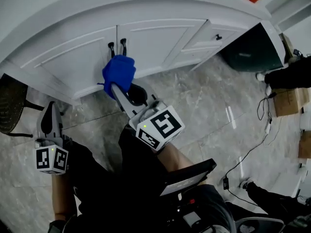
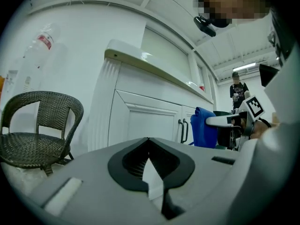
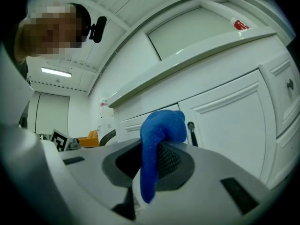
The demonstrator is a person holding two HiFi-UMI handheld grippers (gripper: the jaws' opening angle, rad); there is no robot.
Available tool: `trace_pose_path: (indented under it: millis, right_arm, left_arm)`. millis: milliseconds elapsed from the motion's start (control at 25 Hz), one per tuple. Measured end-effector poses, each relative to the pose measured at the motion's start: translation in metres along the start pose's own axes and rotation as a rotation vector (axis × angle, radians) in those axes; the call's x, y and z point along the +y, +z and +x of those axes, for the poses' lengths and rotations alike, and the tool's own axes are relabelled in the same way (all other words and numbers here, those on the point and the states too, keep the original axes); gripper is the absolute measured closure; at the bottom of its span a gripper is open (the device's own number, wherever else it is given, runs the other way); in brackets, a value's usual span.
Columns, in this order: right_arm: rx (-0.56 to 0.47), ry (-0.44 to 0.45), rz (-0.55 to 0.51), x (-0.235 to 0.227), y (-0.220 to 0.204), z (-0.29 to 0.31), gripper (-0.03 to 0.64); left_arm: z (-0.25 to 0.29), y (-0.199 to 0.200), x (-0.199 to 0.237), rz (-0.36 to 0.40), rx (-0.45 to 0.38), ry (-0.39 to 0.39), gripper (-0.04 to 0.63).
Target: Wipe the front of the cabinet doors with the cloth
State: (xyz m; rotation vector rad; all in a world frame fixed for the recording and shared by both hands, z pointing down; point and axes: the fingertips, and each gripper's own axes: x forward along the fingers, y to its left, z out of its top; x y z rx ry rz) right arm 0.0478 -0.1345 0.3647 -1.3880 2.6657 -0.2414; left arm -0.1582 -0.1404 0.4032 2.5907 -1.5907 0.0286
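A blue cloth (image 1: 119, 73) is bunched in my right gripper (image 1: 121, 92), which is shut on it just below the two black handles (image 1: 117, 48) of the white cabinet doors (image 1: 146, 42). In the right gripper view the cloth (image 3: 157, 139) hangs over the jaws, in front of a door (image 3: 229, 111) and one handle (image 3: 191, 132). My left gripper (image 1: 48, 123) hangs low at the left, away from the cabinet, shut with nothing in it. Its own view shows the doors (image 2: 145, 121), the handles (image 2: 183, 131) and the cloth (image 2: 204, 128) at the right.
A dark wicker chair (image 1: 12, 103) stands left of the cabinet, also in the left gripper view (image 2: 37, 130). A small drawer with a black knob (image 1: 218, 37) sits right of the doors. Cables (image 1: 265, 125) and a person's feet (image 1: 279, 76) lie on the marble floor at right.
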Motion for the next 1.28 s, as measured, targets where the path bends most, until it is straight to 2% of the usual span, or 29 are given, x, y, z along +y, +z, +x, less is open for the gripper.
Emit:
trace_pose_path:
  millis: [240, 400, 480, 560, 640, 760, 1000, 1120, 1280]
  right_arm:
    - [0.062, 0.045, -0.015, 0.023, -0.015, 0.003, 0.568]
    - [0.074, 0.036, -0.002, 0.026, -0.004, -0.005, 0.568]
    - [0.056, 0.036, -0.032, 0.030, 0.010, -0.008, 0.568]
    - [0.034, 0.039, -0.096, 0.042, 0.030, -0.013, 0.568]
    - [0.055, 0.052, -0.127, 0.059, 0.044, -0.022, 0.568]
    - [0.104, 0.077, -0.128, 0.083, 0.058, -0.029, 0.568]
    - [0.144, 0.042, -0.132, 0.105, 0.089, -0.035, 0.568]
    - [0.181, 0.031, -0.132, 0.113, 0.107, -0.036, 0.568]
    - [0.197, 0.034, -0.146, 0.128, 0.151, -0.034, 0.568]
  left_arm:
    - [-0.003, -0.005, -0.012, -0.008, 0.029, -0.043, 0.592]
    - [-0.008, 0.010, -0.016, -0.021, 0.038, -0.041, 0.592]
    - [-0.010, 0.020, -0.018, -0.017, 0.044, -0.035, 0.592]
    - [-0.014, 0.028, -0.023, 0.020, 0.064, -0.038, 0.592]
    - [-0.023, 0.037, -0.030, 0.076, 0.096, -0.044, 0.592]
    - [-0.042, 0.067, -0.040, 0.110, 0.112, -0.049, 0.592]
    - [-0.063, 0.145, -0.064, 0.124, 0.077, -0.084, 0.592]
    - [-0.071, 0.180, -0.069, 0.114, 0.082, -0.073, 0.592]
    - [-0.083, 0.230, -0.075, 0.122, 0.100, -0.053, 0.592]
